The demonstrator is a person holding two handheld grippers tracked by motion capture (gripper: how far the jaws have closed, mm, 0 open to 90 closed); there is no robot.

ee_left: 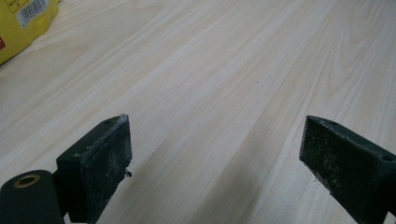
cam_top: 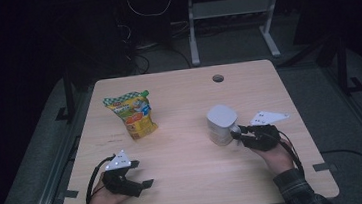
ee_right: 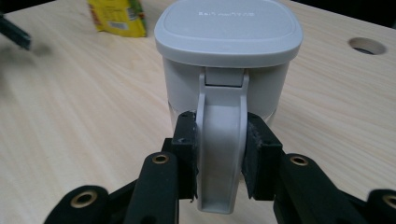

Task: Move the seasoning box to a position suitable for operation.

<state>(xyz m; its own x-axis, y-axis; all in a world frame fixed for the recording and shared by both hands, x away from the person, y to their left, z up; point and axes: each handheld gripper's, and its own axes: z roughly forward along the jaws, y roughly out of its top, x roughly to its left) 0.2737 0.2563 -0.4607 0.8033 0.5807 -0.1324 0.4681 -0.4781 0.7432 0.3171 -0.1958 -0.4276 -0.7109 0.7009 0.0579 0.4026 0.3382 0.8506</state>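
From the high view, the white jug [cam_top: 222,123] stood upright right of centre on the table [cam_top: 191,181], the right claw [cam_top: 236,134] at its near-right side; the left claw [cam_top: 138,172] rested apart, near-left.

The left gripper view showed it open, holding nothing.

In the right gripper view, the pads clamped the jug's handle [ee_right: 220,154]: grasp made, lifting apparently still to come

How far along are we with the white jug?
Done: the right gripper has closed on the handle of the jug. In hand: that grip, with the jug standing upright on the table. Left: lifting or moving it. The left gripper is open over bare wood, apart from the snack bag.
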